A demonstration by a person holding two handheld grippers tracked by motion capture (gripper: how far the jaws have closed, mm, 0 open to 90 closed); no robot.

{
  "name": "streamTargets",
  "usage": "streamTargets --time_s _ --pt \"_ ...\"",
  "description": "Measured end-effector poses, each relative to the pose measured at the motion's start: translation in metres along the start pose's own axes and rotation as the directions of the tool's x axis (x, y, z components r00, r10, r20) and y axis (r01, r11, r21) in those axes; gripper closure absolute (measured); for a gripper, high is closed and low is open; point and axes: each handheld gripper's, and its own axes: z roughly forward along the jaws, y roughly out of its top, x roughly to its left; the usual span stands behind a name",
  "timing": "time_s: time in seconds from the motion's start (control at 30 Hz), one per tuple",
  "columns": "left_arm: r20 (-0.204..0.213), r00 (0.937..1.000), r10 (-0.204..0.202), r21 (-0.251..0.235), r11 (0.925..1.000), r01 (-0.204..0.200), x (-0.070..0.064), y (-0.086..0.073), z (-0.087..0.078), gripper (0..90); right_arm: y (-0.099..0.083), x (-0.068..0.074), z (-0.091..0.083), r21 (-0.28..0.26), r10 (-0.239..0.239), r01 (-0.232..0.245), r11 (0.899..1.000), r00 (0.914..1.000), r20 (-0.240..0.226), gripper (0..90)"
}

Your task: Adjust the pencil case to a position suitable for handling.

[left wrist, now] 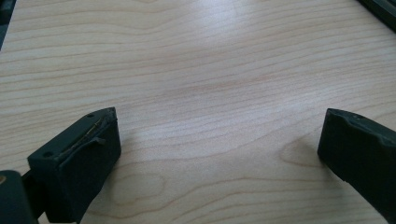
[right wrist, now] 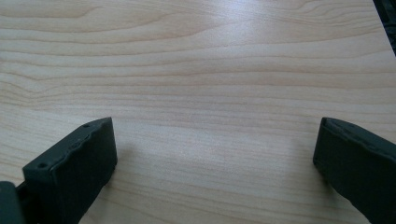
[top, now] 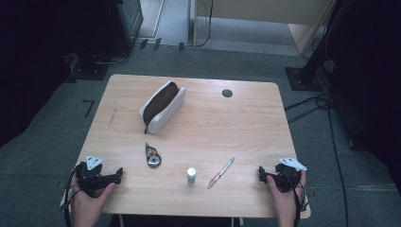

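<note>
Grey carpet floor w/ dark stands and cables around a light wood table (top: 236, 123); round dark grommet (top: 227, 93) near far edge, right of centre.

High view, items on table:
- pencil case (top: 162, 107), white shell w/ brown open top, lying diagonal in far-left area.
- small dark/metallic item w/ pointed tip (top: 152, 156), nearer, just left of centre; can't tell what it is, too small.
- small white cylinder (top: 191, 175), upright, near front edge, about centre.
- pen (top: 221, 172), light barrel, reddish near end, diagonal, just right of cylinder, not touching it.

Left gripper (top: 118, 175) in left hand (top: 90, 198) at front-left corner, jaws pointing inward along front edge toward the cylinder; well apart from all items. Right gripper (top: 261, 173) in right hand (top: 283, 196) at front-right corner, jaws pointing inward toward the pen, gap between them. Grey three-cornered plate on top of each.

Left gripper view: left gripper (left wrist: 217, 135) jaws spread wide, bare wood grain between, nothing held. Jaw spacing hard to read from high view; clear here. Dark strip at top-right corner of this view, can't ID.

Right gripper view: right gripper (right wrist: 215, 140) likewise wide open, empty, bare tabletop between jaws; table edge w/ dark beyond at upper right.

Items seen from above fall outside both gripper views.
</note>
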Motion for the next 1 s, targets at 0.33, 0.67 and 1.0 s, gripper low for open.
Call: streamTargets --time_s 0.33,0.67,1.0 --pt "-0.005 1.0000 -0.007 0.000 1.0000 0.007 0.001 0.000 -0.001 0.4 0.000 0.000 0.000 0.000 0.000 0.000 1.000 1.0000 0.000 0.0" --pt "0.048 0.9989 -0.003 -0.056 0.9984 0.005 -0.003 0.023 -0.013 14.6 0.000 0.000 0.000 0.000 0.000 0.000 1.000 1.0000 0.000 0.0" --pt "0.174 0.9839 0.039 -0.145 0.9894 -0.014 -0.024 0.065 -0.015 24.6 0.000 0.000 0.000 0.000 0.001 -0.001 1.000 1.0000 0.000 0.0"
